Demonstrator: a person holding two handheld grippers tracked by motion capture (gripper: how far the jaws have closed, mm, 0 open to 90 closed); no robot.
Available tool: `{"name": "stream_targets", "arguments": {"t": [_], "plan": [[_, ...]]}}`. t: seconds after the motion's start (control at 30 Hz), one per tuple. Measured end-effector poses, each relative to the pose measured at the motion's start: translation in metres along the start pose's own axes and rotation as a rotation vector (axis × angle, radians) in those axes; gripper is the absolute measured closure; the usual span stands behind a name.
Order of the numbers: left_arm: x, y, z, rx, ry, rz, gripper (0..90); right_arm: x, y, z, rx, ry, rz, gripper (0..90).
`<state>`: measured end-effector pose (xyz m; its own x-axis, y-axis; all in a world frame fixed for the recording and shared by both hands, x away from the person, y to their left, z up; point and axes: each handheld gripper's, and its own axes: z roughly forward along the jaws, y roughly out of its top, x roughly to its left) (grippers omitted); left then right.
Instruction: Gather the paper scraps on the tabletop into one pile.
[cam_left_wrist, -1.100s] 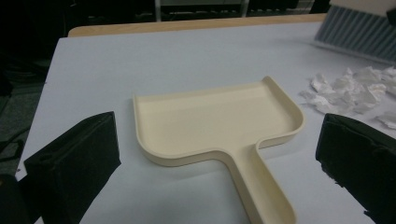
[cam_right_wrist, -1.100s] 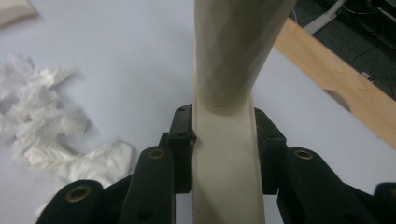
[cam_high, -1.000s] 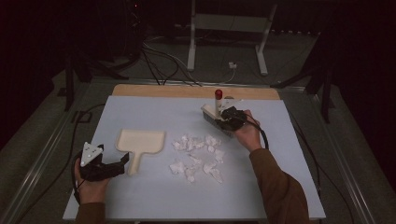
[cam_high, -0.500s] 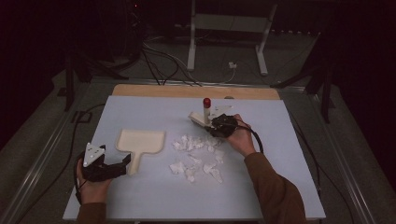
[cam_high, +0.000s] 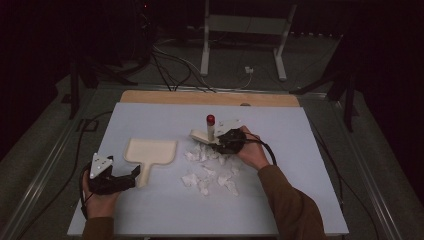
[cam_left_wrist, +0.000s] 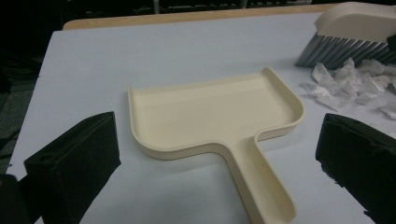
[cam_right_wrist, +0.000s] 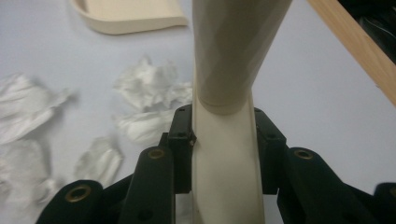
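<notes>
High view: the right gripper (cam_high: 226, 141) sits at the far edge of the scattered paper scraps (cam_high: 210, 172), its jaws clamped on the cream handle of a small brush (cam_high: 207, 131) whose red-tipped handle stands upright above the table (cam_high: 150, 220). The dustpan (cam_high: 149, 153) lies to the left of the scraps, well apart from the brush, with its open mouth facing away from the person and its handle pointing back toward the left gripper (cam_high: 111, 176), which is plainly the nearer of the two to it. That is the relation the next move likely turns on: the scraps lie between brush and pan, so a sweep would have to run leftward across the table, and the pan's mouth is not yet turned to meet it. The left gripper view shows the jaws spread wide with nothing between them, the dustpan handle (cam_left_wrist: 264, 186) running down between them but untouched, and the grey bristles (cam_left_wrist: 343, 50) resting at the scraps' edge. The right gripper view shows what the others cannot: the pads (cam_right_wrist: 183, 149) pressed flat against both sides of the brush handle (cam_right_wrist: 226, 158).
</notes>
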<state>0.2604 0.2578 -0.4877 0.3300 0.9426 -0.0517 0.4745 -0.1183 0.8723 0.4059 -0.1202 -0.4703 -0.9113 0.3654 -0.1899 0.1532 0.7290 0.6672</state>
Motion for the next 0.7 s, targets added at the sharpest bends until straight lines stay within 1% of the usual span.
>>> {"name": "stream_targets", "arguments": {"t": [0.23, 0.27, 0.3, 0.5, 0.53, 0.63, 0.7], "plan": [[0.000, -0.001, 0.000, 0.003, 0.001, -0.003, 0.5, 0.012, -0.001, -0.006, 0.003, 0.043, -0.075, 67.4], [0.000, -0.001, 0.000, 0.004, 0.000, -0.003, 0.5, 0.016, -0.002, -0.009, 0.005, 0.051, -0.094, 67.4], [0.000, -0.001, 0.000, 0.004, 0.000, -0.003, 0.5, 0.016, -0.002, -0.009, 0.005, 0.051, -0.094, 67.4], [0.000, -0.001, 0.000, 0.004, 0.000, -0.004, 0.5, 0.024, -0.003, -0.014, 0.006, 0.075, -0.139, 67.4], [0.000, -0.001, 0.000, 0.003, -0.001, -0.004, 0.5, 0.028, -0.005, -0.016, 0.007, 0.078, -0.150, 67.4], [0.000, -0.001, 0.000, 0.005, -0.002, -0.006, 0.5, 0.030, -0.007, -0.018, 0.003, 0.083, -0.159, 67.4], [0.000, -0.001, 0.001, 0.009, -0.002, -0.004, 0.5, 0.031, -0.008, -0.020, 0.001, 0.090, -0.155, 67.4]]}}
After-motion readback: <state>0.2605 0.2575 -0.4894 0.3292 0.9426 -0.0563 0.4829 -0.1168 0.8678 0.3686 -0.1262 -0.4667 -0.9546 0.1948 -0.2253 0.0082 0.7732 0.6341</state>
